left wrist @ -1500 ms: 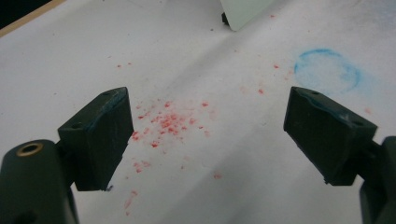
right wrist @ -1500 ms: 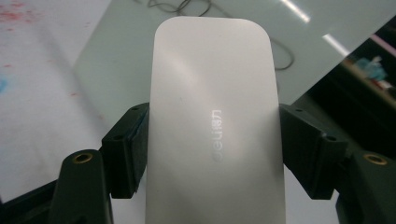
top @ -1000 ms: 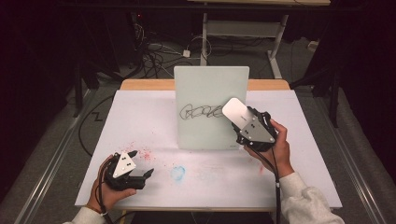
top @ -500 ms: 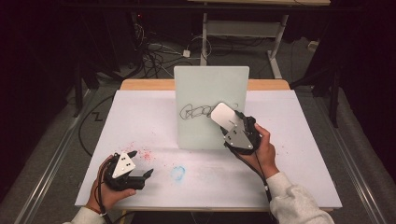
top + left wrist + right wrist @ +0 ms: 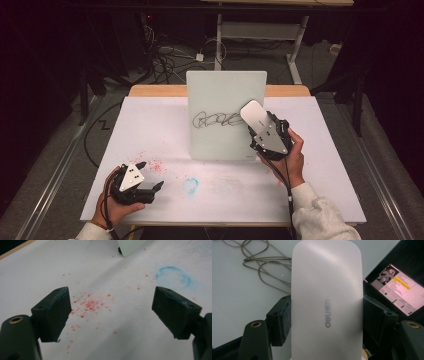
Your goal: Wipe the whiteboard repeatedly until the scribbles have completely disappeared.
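A: From above?
B: The right gripper [image 5: 260,125] clamps a white eraser [image 5: 252,113] against the upright whiteboard [image 5: 226,100], beside the scribble [image 5: 216,120].

A: Left gripper view?
B: The left gripper [image 5: 111,308] is spread apart, gripping nothing, red specks [image 5: 87,305] beneath it.

A: Right gripper view?
B: The eraser sits pinched between both jaws.

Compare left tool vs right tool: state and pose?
The left tool has open jaws with nothing between them; the right tool is shut on the white eraser. The left tool rests low on the table sheet; the right is raised at the whiteboard, beside the scribble. Both are hand-held.
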Available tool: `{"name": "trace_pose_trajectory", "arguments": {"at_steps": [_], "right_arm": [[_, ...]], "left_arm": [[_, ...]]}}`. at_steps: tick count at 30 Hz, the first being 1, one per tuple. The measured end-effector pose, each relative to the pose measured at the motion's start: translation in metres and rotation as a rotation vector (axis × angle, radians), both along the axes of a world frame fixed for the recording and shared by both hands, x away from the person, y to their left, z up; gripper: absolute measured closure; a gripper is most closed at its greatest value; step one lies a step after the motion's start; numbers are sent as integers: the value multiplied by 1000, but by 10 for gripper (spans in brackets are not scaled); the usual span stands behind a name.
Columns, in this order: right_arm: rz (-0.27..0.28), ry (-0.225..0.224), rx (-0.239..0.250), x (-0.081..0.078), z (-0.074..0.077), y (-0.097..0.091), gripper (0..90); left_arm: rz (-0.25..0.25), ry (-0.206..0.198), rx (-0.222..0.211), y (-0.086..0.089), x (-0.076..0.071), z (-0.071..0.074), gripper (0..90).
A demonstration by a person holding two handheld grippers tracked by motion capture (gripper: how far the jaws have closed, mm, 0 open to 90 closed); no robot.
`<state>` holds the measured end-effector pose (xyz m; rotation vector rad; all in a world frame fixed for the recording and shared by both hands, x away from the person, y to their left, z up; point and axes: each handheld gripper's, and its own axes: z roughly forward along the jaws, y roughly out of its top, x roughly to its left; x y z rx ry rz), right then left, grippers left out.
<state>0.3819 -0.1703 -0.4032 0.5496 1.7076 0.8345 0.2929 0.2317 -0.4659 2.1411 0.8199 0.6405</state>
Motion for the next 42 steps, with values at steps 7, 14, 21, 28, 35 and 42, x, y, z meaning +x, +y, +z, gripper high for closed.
{"name": "trace_pose_trajectory", "arguments": {"at_steps": [7, 14, 21, 28, 35, 42], "right_arm": [[77, 35, -113, -10, -28, 33, 311], [115, 50, -180, -13, -36, 50, 311], [36, 15, -7, 1, 2, 27, 311], [102, 47, -135, -10, -28, 62, 311], [143, 67, -208, -15, -41, 76, 311], [39, -7, -92, -3, -9, 51, 311]], "left_arm": [[-3, 1, 3, 0, 0, 0, 152], [-5, -4, -1, 0, -1, 1, 153], [-1, -4, -4, 2, -1, 1, 153], [-5, -3, -1, 0, -1, 1, 153], [-5, -6, -4, 2, -2, 1, 153], [-3, -9, -9, 3, -2, 2, 153]]}}
